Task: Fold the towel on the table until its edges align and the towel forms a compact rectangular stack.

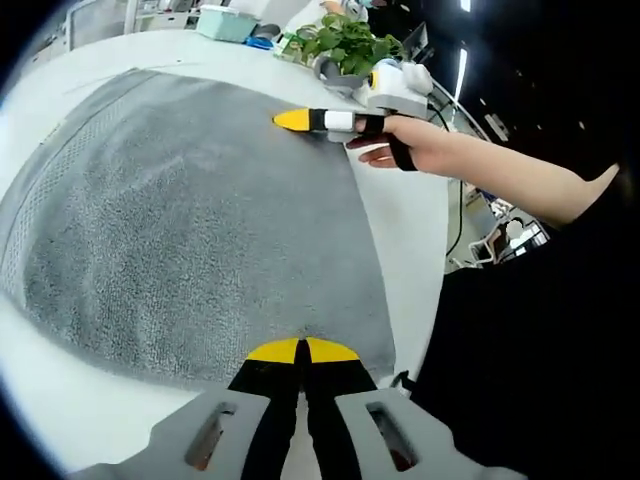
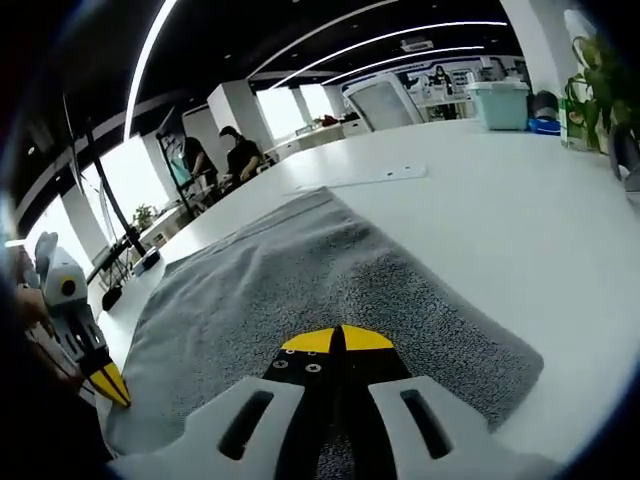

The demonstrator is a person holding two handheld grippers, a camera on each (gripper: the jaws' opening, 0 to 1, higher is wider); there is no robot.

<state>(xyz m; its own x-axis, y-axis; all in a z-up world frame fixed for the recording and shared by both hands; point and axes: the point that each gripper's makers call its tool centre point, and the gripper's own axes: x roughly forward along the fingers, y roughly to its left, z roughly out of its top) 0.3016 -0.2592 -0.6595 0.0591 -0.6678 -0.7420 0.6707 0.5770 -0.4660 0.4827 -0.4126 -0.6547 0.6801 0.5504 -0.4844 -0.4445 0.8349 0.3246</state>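
Towel [image 1: 200,230], grey and spread flat across a white bench [image 1: 410,230], seen in the left gripper view from the near edge. Left tool [image 1: 302,350] at the bottom of that view, yellow tips pressed together at the towel's near hem; whether any cloth is pinched between them cannot be told. Right tool [image 1: 292,120] reaching in from the right along the towel's far edge, gripped by a hand [image 1: 415,145] on a bare forearm, its yellow tip lying on or just above the terry; closed, from what shows. Beyond it, a potted plant [image 1: 348,40] and a pale green bin [image 1: 226,22] near the bench's far side.

Right gripper view: left tool [image 2: 108,385] at the lower left, yellow tips at the corner of the towel [image 2: 320,280], grey body rising above it. Right tool [image 2: 338,341] at bottom centre, yellow tips shut together low over the grey pile, right at the near edge; no fold of cloth visibly caught. Towel running away from the camera, one layer, flat on the bench [image 2: 500,230]. Two people [image 2: 225,155] seated at a far desk by bright windows. At the far right, the green bin [image 2: 498,104] and plant leaves [image 2: 598,75].
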